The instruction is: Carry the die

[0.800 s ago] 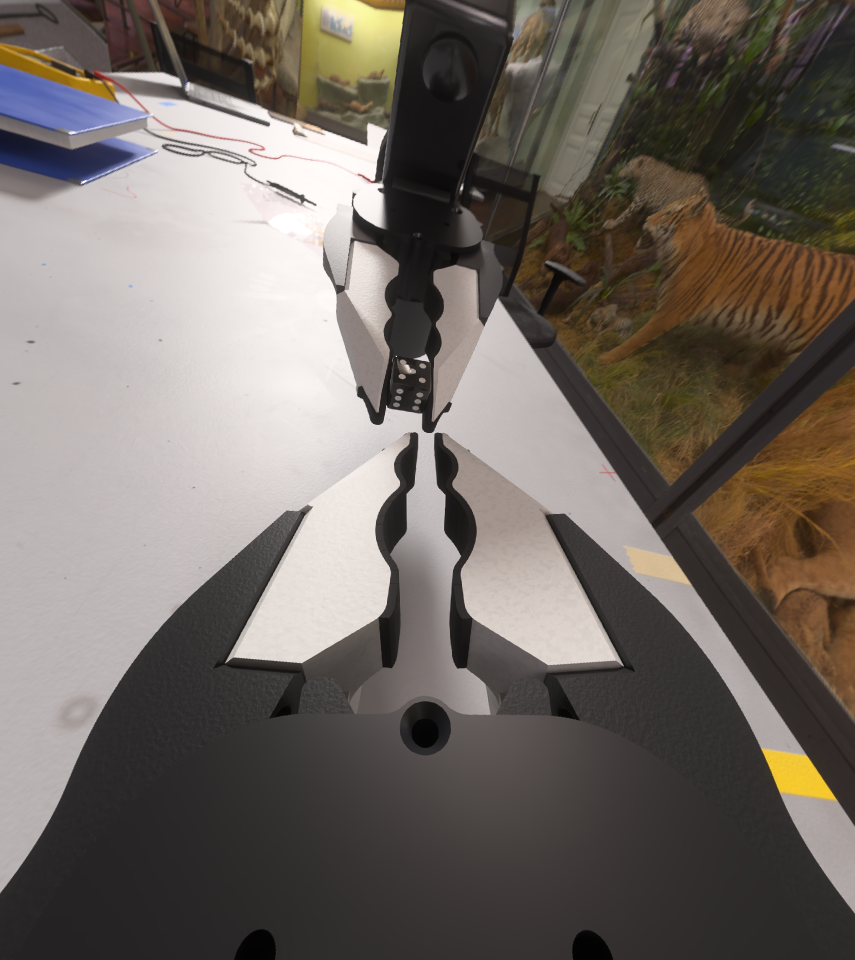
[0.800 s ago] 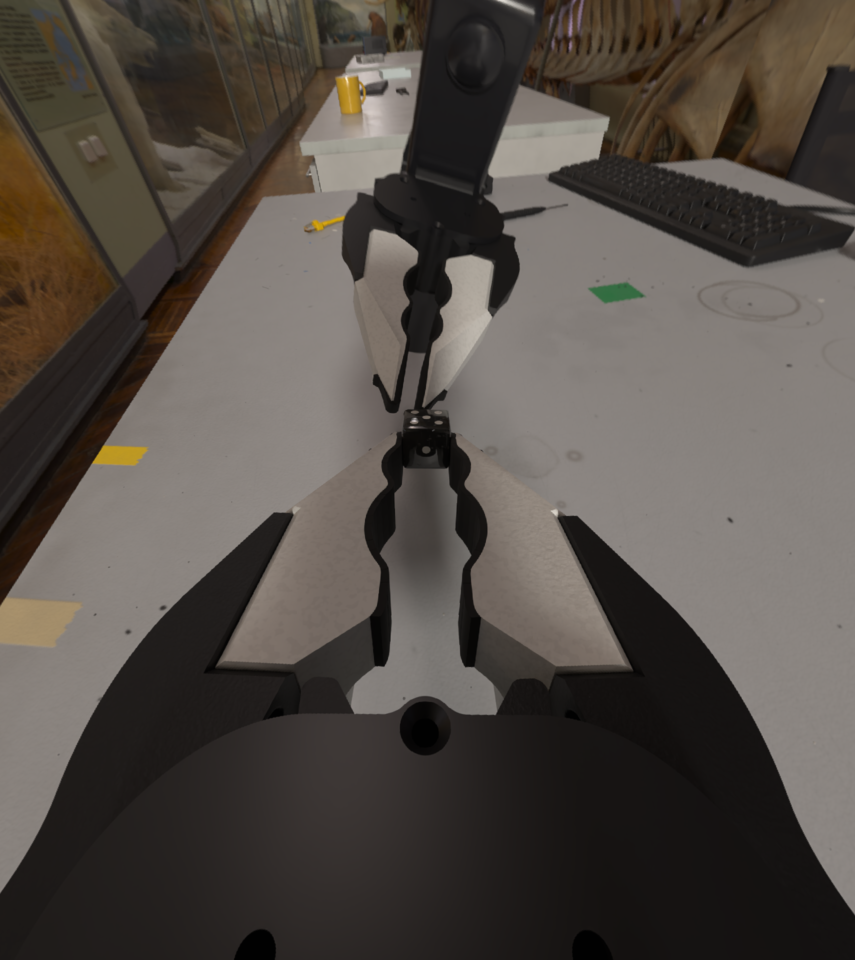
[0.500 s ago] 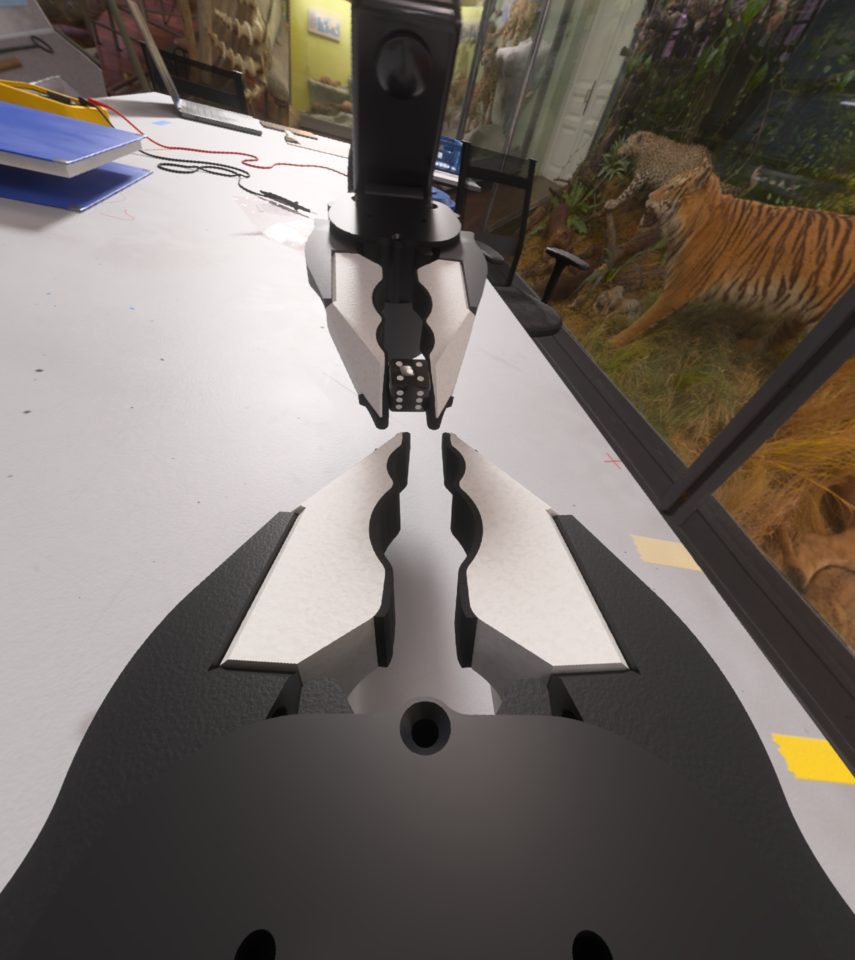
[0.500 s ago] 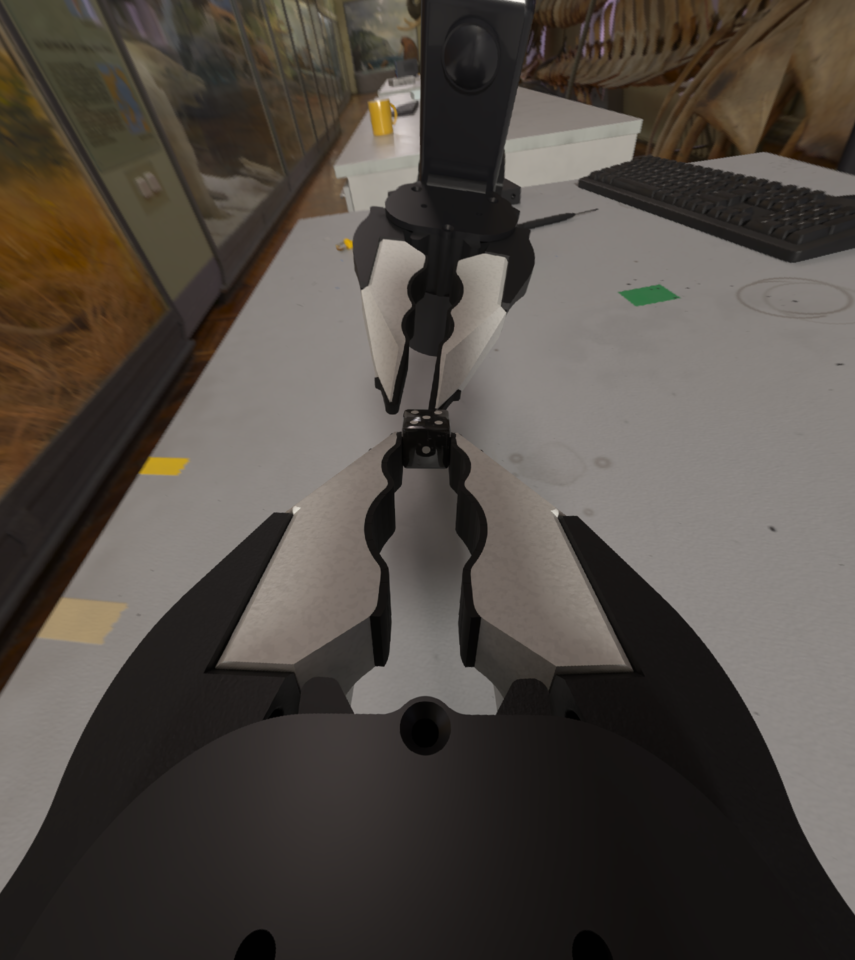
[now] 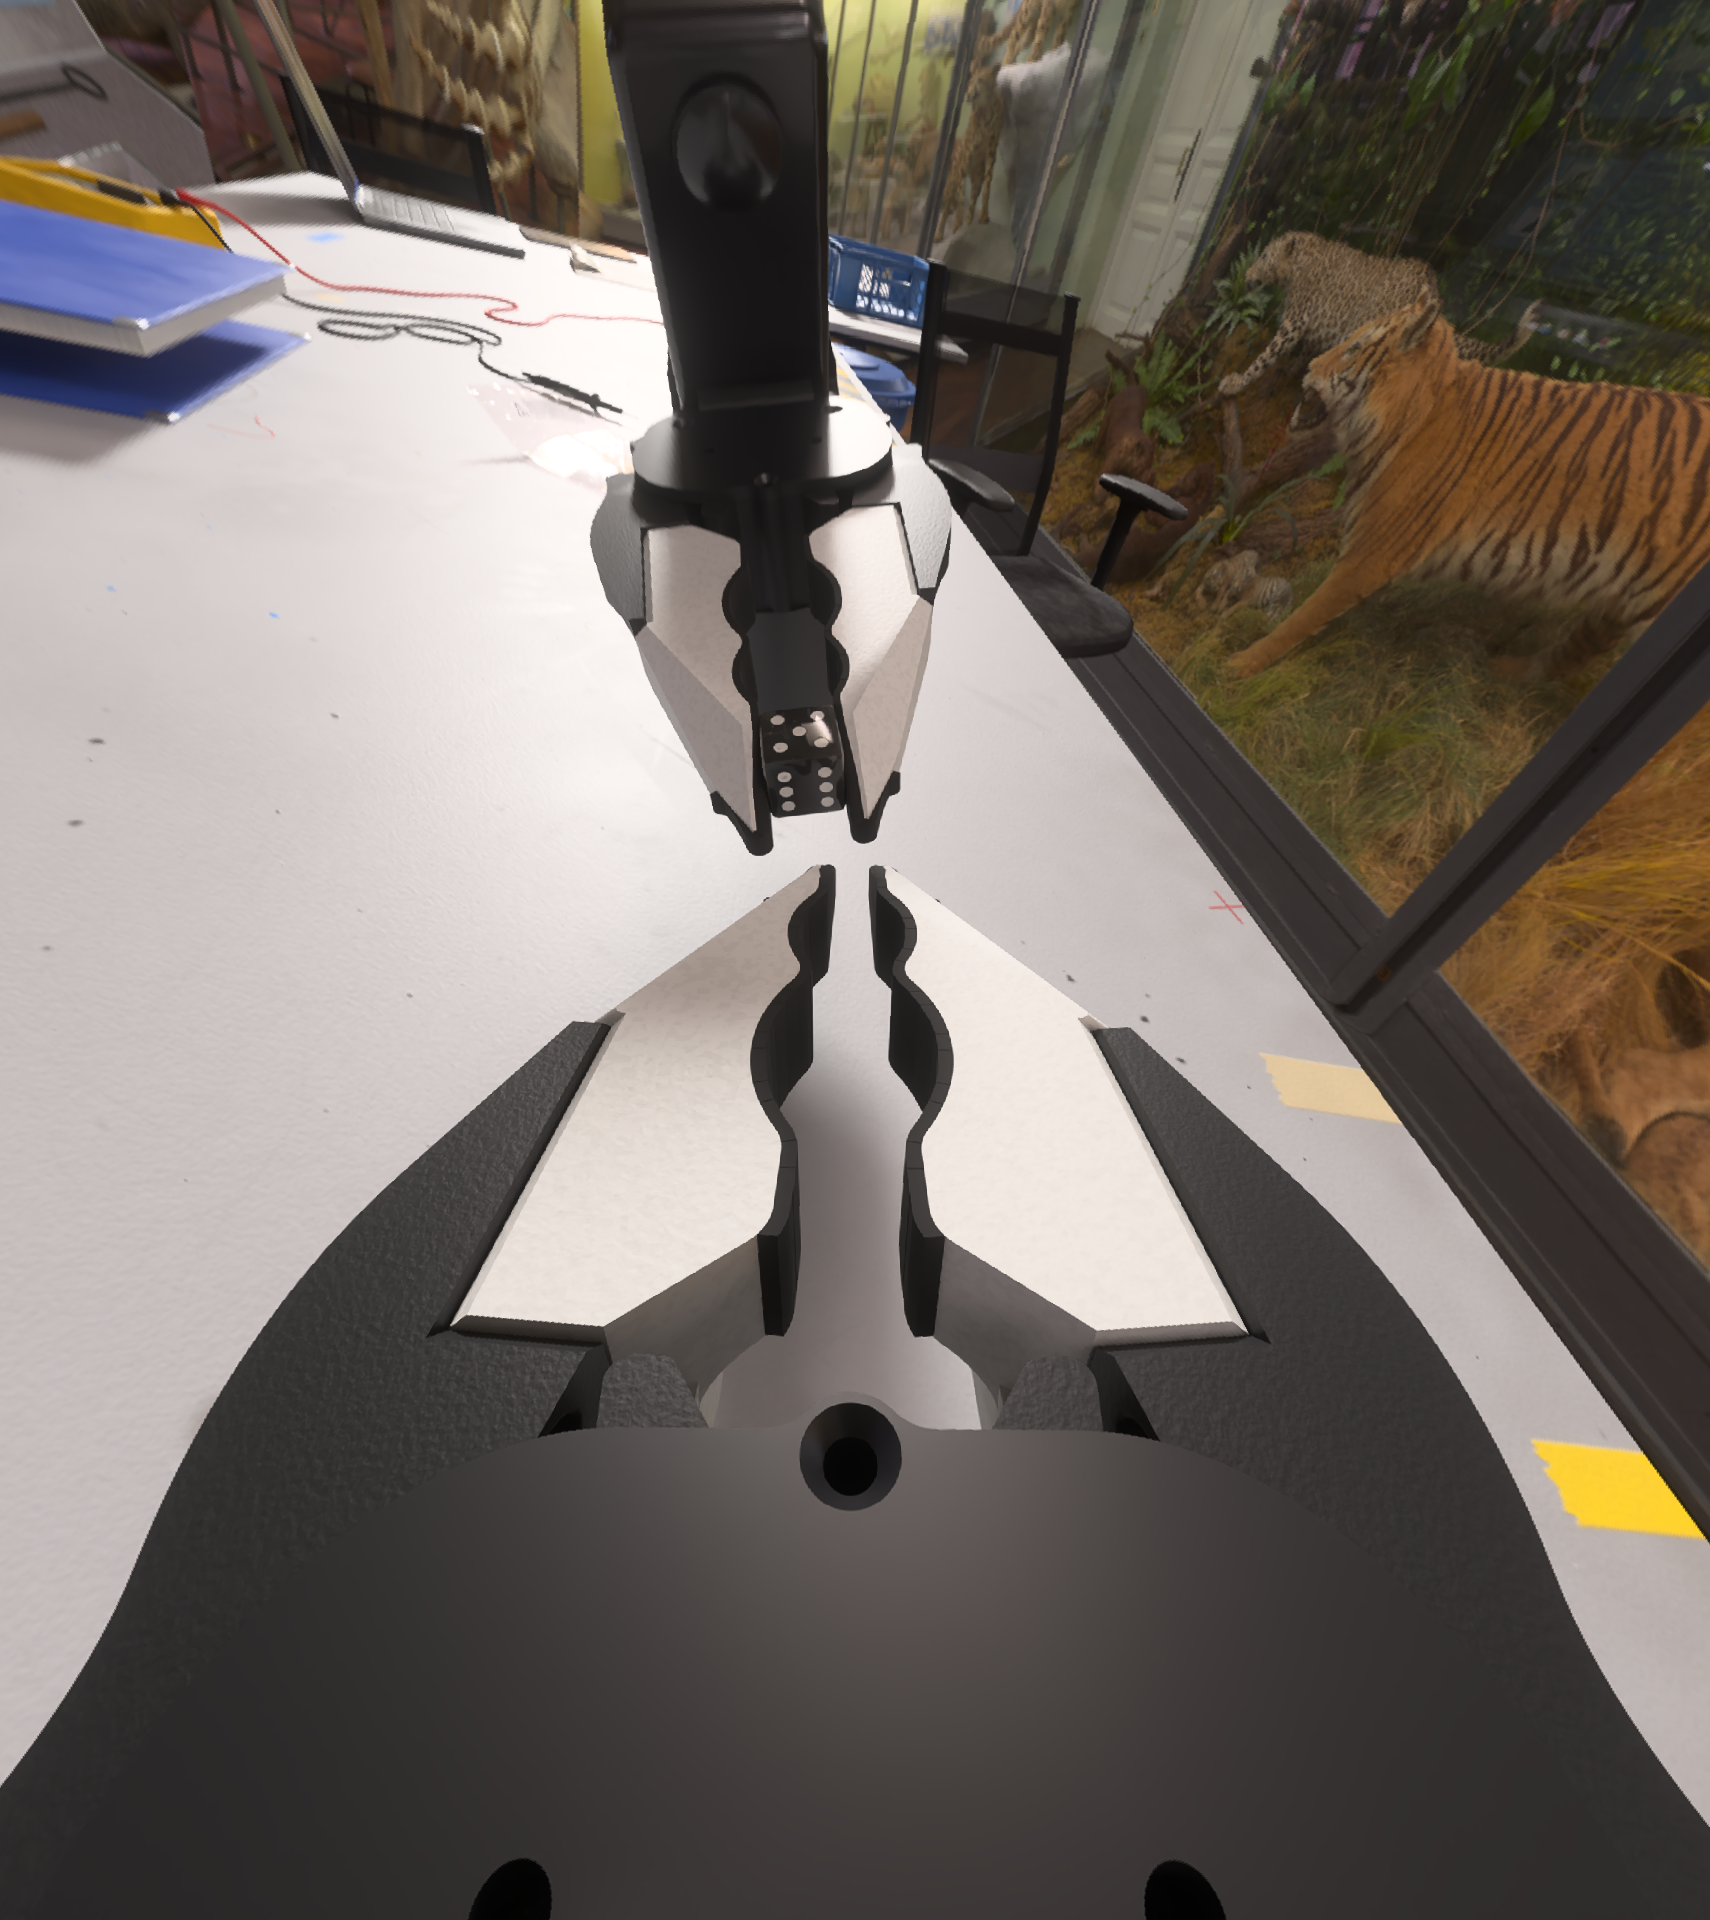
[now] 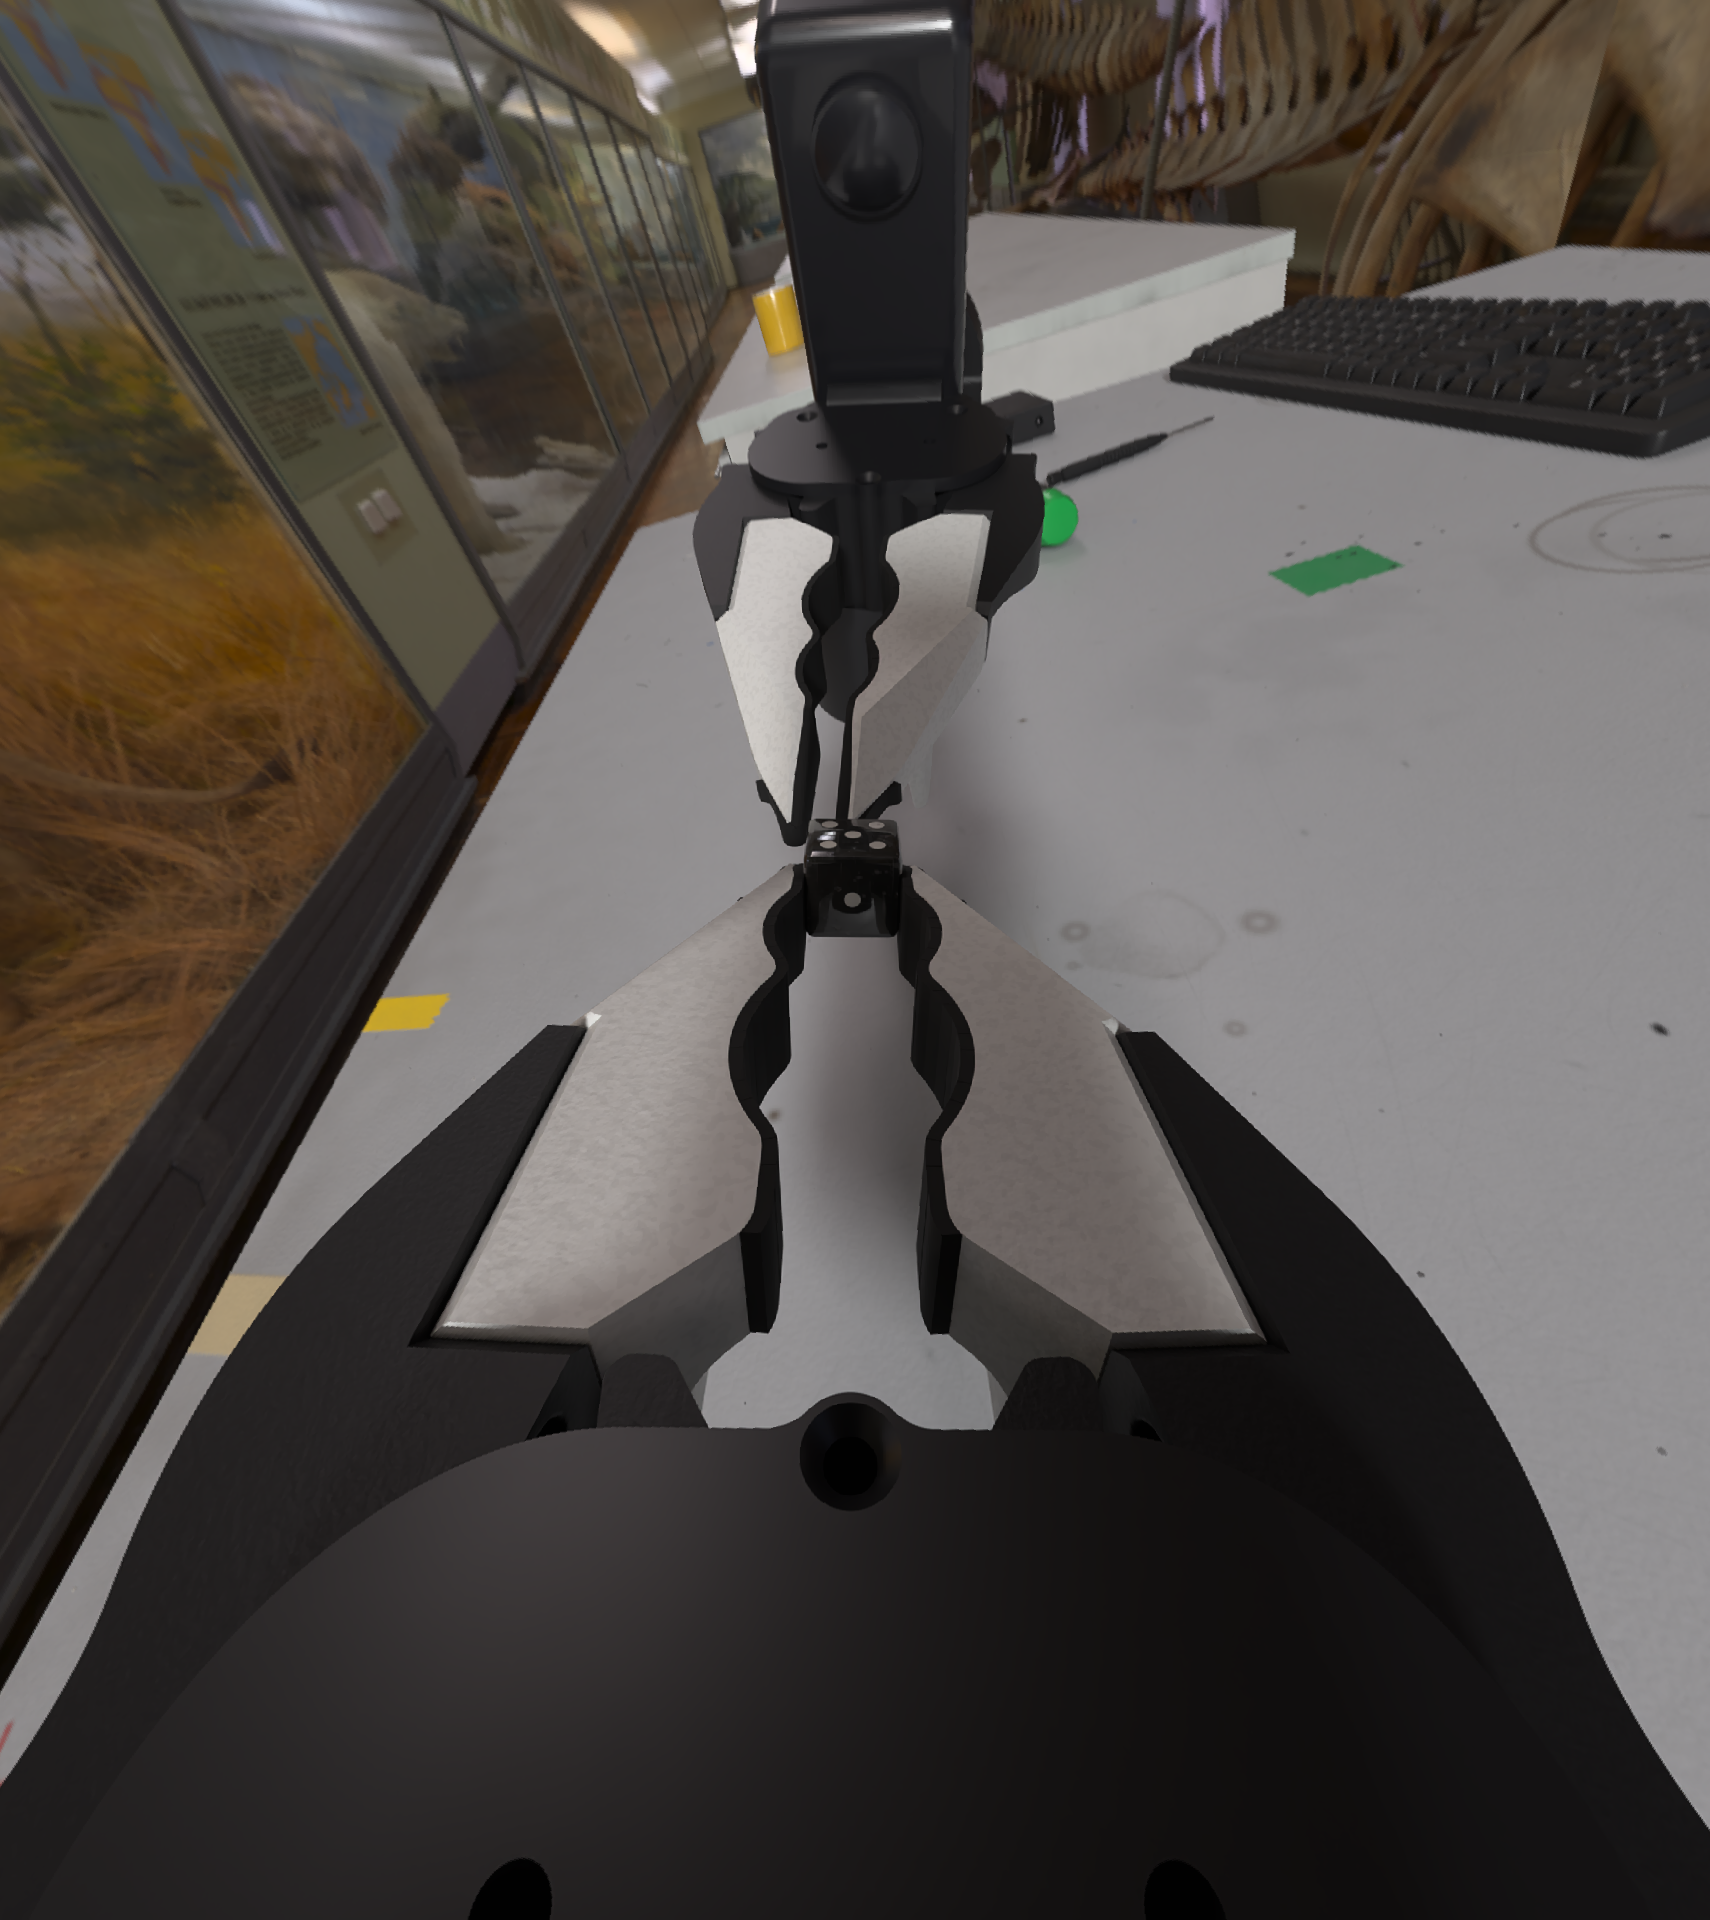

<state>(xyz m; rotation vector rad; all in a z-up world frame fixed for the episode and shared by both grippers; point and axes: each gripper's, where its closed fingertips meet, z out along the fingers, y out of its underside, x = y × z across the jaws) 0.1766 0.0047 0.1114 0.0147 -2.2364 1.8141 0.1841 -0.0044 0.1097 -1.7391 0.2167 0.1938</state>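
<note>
**Die held aloft as two grippers meet nose to nose**

The right gripper [image 6: 851, 883] grips a black die [image 6: 851, 888] with white pips between the very tips of its jaws, clear of the grey counter [image 6: 1350, 935]. The left gripper [image 5: 849, 883] faces it head-on, its jaws drawn narrow with only a slim gap between the tips and nothing in them. From the left wrist view the die [image 5: 807, 764] sits pinched at the far gripper's [image 5: 809, 821] tips, just beyond the left one's own. From the right wrist view the left gripper [image 6: 835, 821] hangs directly behind the die, near enough that contact cannot be ruled out from this angle.

The step in hand appears to be the carry itself, with the die already lifted. The next move calls for a steady grip and a level path, since so shallow a hold leaves little margin. If a handover is intended, the left jaws would first need to widen past the die's width. A keyboard [image 6: 1516, 364] and a green patch [image 6: 1334, 569] lie well apart on the counter.
</note>
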